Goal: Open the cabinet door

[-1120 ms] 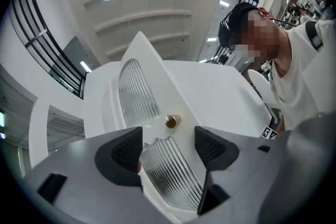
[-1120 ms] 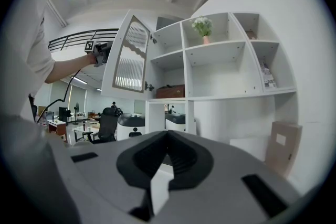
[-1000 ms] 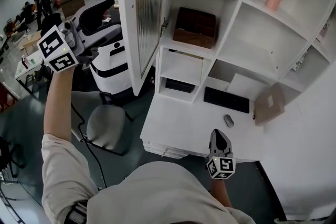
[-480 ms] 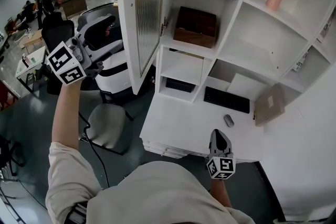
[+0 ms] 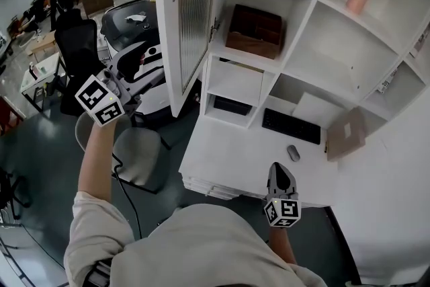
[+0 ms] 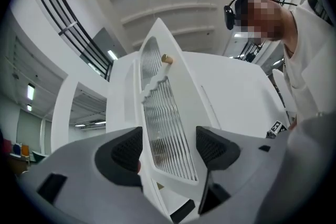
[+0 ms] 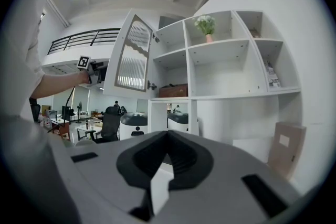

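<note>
Both grippers are empty: your left gripper point(image 5: 124, 96) hangs near the outer face of the cabinet door point(image 5: 191, 17), jaws wide apart, with only the ribbed pane point(image 6: 163, 123) seen beyond them and nothing gripped. Your right gripper point(image 5: 281, 179) sits low, well right of the door, jaws pressed together. The door stands swung wide from its shelves point(image 5: 306, 0). With nothing holding it, it may drift back, and if you lift your left carelessly you'd likely knock the door's lower edge or glass
</note>
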`<state>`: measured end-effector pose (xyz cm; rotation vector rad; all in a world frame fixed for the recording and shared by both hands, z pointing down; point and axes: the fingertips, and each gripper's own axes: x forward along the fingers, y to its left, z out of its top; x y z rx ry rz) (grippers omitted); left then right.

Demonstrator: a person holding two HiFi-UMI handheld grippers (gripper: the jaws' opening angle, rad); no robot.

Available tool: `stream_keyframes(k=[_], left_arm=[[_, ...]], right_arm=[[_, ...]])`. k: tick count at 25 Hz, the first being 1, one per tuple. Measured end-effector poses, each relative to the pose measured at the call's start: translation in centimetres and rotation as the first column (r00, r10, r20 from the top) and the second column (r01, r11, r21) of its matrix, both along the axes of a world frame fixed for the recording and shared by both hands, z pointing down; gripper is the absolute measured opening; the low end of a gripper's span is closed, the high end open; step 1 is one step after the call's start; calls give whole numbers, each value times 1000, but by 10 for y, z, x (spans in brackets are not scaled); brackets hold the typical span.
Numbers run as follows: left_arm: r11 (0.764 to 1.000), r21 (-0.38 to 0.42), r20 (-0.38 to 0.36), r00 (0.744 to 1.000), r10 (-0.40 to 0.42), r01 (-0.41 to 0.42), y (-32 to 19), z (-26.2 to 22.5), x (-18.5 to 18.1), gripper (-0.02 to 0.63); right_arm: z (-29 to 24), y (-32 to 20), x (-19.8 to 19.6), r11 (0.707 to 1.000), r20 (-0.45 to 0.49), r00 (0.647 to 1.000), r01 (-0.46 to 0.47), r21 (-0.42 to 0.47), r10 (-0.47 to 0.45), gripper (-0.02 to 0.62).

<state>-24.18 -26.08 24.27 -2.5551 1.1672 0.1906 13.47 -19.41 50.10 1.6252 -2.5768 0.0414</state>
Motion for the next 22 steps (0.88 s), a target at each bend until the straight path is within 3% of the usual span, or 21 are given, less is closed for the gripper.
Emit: stream_keyframes(k=[13, 22], left_arm=[[989, -90, -30, 992, -121, 118, -6, 79, -14, 318], [969, -126, -48, 974, -222, 214, -3, 129, -15, 318]], right_arm=[[-3, -9, -5, 1000, -4, 1000, 4, 9, -4, 5], [-8, -11, -8, 1000, -7, 1000, -1, 17, 1, 5]])
